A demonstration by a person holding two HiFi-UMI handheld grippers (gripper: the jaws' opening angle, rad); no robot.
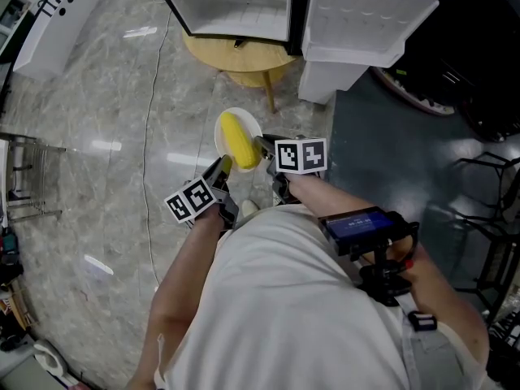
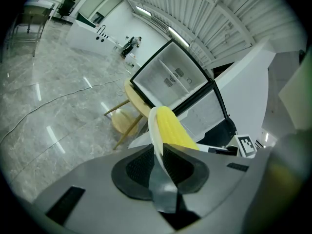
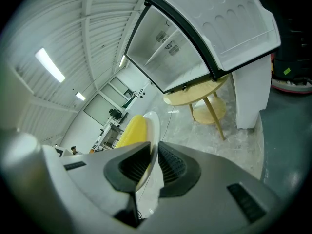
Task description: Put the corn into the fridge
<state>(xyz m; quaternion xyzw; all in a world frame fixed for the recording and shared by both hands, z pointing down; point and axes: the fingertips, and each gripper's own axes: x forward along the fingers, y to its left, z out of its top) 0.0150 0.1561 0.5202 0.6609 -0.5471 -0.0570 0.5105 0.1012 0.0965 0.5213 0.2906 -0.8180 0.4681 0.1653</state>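
Observation:
A yellow corn cob [image 1: 240,140] lies on a small white plate [image 1: 244,116], held in the air in front of the person. My left gripper [image 1: 223,166] is shut on the plate's near-left rim, and my right gripper [image 1: 264,146] is shut on its right rim. In the left gripper view the plate's edge [image 2: 154,133] runs between the pads, with the corn [image 2: 173,128] just beyond the gripper [image 2: 159,155]. The right gripper view shows the same grip [image 3: 153,162] on the plate [image 3: 154,128], with the corn [image 3: 130,130] to the left. The open fridge [image 1: 244,6] stands ahead.
The fridge sits on a round wooden table [image 1: 240,59], with its white door [image 1: 366,15] swung open to the right. A thin cable [image 1: 150,112] runs across the marble floor. A metal rack [image 1: 24,177] stands at left, and a dark mat [image 1: 390,136] lies at right.

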